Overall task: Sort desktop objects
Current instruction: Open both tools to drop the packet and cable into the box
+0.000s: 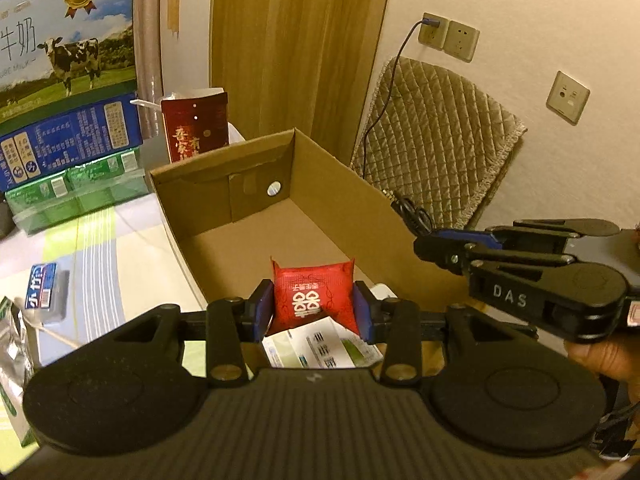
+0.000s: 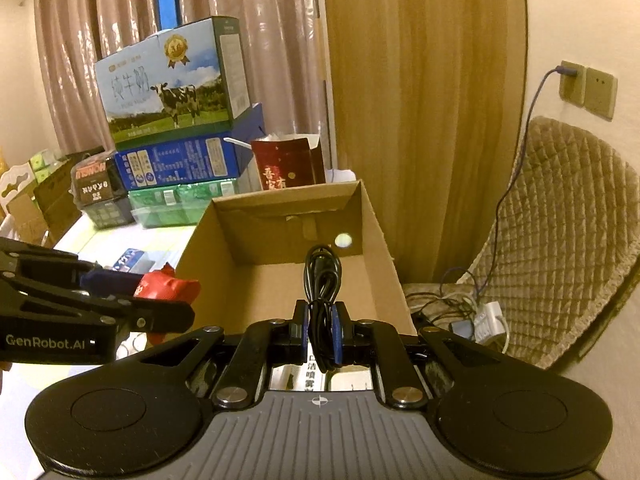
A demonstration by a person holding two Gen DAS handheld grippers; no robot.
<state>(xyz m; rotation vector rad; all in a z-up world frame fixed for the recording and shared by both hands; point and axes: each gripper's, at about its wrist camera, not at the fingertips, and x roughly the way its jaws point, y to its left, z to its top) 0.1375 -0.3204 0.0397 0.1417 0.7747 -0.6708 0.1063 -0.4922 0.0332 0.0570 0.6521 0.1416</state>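
My left gripper (image 1: 313,306) is shut on a red tissue packet (image 1: 313,294) and holds it over the near end of an open cardboard box (image 1: 224,200). A white printed pack (image 1: 320,346) lies in the box below it. My right gripper (image 2: 322,330) is shut on a coiled black cable (image 2: 322,276) above the box's (image 2: 280,216) near right side. In the left wrist view the right gripper (image 1: 424,246) shows at the right with the cable (image 1: 414,210) sticking out. In the right wrist view the left gripper (image 2: 172,298) with the red packet (image 2: 168,284) shows at the left.
Stacked milk cartons (image 1: 68,40), a green pack (image 1: 76,196) and a dark red box (image 1: 196,126) stand behind the cardboard box. A small blue pack (image 1: 46,290) and a silver pouch (image 1: 14,360) lie on the table at left. A quilted chair (image 2: 568,240) and power strip (image 2: 490,316) are at right.
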